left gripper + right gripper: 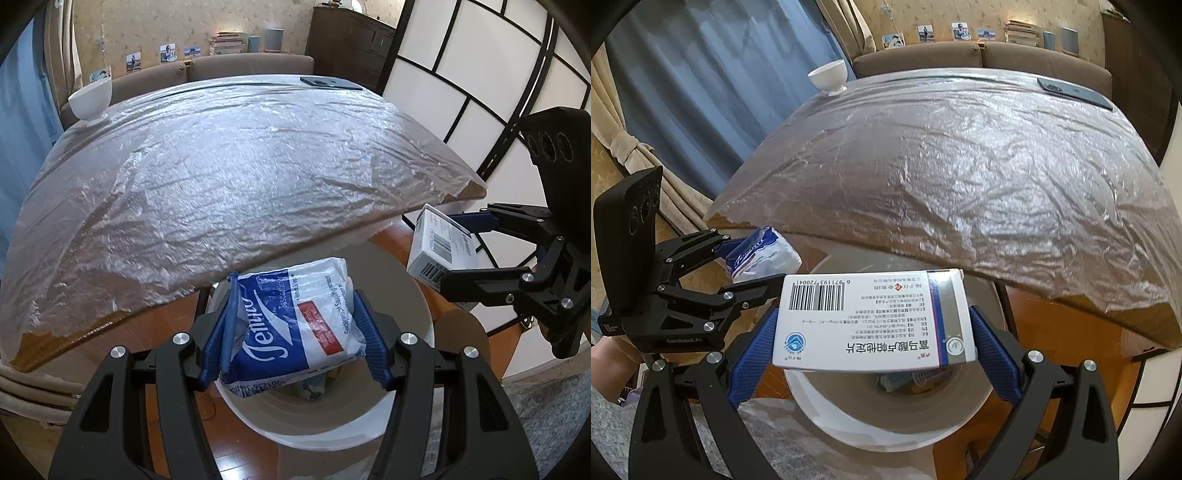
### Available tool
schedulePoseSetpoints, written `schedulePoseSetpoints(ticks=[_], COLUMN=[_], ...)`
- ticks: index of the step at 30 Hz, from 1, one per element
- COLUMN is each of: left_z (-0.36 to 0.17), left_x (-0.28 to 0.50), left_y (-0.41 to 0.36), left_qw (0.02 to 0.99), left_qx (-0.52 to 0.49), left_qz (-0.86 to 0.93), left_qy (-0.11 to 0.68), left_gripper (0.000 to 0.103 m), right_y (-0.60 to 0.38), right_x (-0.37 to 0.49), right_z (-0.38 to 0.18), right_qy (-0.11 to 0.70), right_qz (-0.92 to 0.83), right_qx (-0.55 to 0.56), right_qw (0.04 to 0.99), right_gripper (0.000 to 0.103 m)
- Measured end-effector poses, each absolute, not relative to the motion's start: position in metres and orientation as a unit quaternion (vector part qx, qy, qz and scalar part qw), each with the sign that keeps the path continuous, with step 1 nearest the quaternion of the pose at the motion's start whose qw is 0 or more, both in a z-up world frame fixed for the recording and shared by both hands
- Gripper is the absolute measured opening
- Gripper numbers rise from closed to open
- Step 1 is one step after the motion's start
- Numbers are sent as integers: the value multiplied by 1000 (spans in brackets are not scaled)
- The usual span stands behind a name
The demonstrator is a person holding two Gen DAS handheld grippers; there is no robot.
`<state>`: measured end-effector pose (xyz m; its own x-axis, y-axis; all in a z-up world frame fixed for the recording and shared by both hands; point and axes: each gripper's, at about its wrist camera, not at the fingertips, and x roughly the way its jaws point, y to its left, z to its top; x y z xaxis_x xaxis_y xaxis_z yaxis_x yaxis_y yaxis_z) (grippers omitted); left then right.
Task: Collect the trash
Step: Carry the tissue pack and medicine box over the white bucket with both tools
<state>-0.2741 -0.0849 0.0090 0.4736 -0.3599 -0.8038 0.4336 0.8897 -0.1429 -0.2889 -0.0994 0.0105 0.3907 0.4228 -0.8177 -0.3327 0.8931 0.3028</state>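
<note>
My left gripper (295, 332) is shut on a blue-and-white tissue packet (295, 317) and holds it over the open mouth of a white round bin (325, 432) on the floor beside the table. My right gripper (871, 332) is shut on a white medicine box (871, 321) with a barcode, also above the bin (871, 428). The medicine box also shows at the right of the left wrist view (439, 247), and the tissue packet at the left of the right wrist view (761, 254). Some trash lies at the bottom of the bin.
A table (229, 166) covered in crinkled clear plastic stands just beyond the bin. On it are a white bowl (90, 99) at the far left corner and a dark phone (330, 83) at the far right. A brown sofa, blue curtains and a paper screen surround it.
</note>
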Motion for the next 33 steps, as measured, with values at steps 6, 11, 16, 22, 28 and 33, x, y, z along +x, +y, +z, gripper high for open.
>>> schedulePoseSetpoints(ticks=[6,11,16,22,28,33], left_z=[2,-4,-9,-17,-29,-47], left_x=[-277,-279,-280,-280,-273,-270], left_y=[-89,-93,-94,-98,-105,-110], left_qw=[853,848,845,840,833,826], left_qx=[45,52,54,62,71,84], left_qz=[-234,-234,-232,-232,-229,-224], left_qy=[465,472,479,487,498,511], left_gripper=[62,62,62,62,62,62], right_y=[-98,-96,-97,-97,-96,-92], right_x=[-291,-291,-290,-290,-289,-287], right_z=[5,0,-6,-15,-26,-37], right_qy=[510,515,521,528,536,542], right_qz=[224,220,217,213,207,202], right_qx=[40,33,37,38,26,16], right_qw=[829,828,825,821,818,815], right_gripper=[95,95,95,95,95,95])
